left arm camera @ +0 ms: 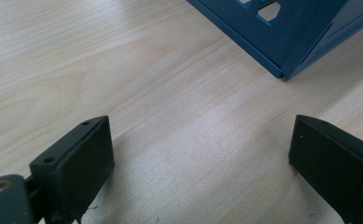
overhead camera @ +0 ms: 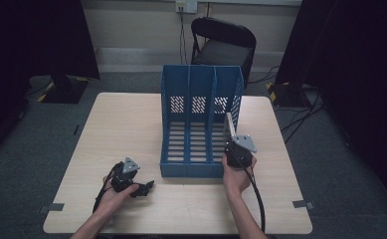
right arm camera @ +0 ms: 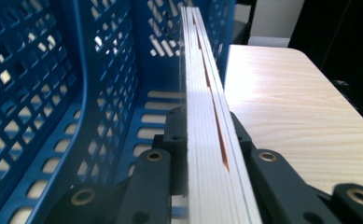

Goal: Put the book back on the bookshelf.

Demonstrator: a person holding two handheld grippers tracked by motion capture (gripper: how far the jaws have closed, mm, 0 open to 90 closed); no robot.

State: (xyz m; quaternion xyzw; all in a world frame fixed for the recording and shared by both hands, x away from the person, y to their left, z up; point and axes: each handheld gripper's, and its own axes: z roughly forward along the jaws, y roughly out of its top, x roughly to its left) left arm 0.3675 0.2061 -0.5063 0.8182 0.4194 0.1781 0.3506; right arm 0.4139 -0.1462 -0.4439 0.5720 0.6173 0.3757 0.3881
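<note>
Book (right arm camera: 206, 140), thin and held upright on edge, is clamped between the jaws of the right gripper (overhead camera: 239, 149) at the near right corner of the blue file rack (overhead camera: 201, 89). It should be kept vertical and steered into the rightmost slot. Left gripper (left arm camera: 200, 154) is rested open on the table (overhead camera: 126, 119), empty.

The book's (right arm camera: 206, 116) cover and title could not be made out in the right gripper view, edge-on as it was, and its near end was cut by the bottom edge. The pads were hidden behind the book's sides. In the left gripper view the blue file rack (left arm camera: 282, 32) was cropped to one corner. In the high view the folding chair (overhead camera: 224, 42) was part-hidden behind the rack.
</note>
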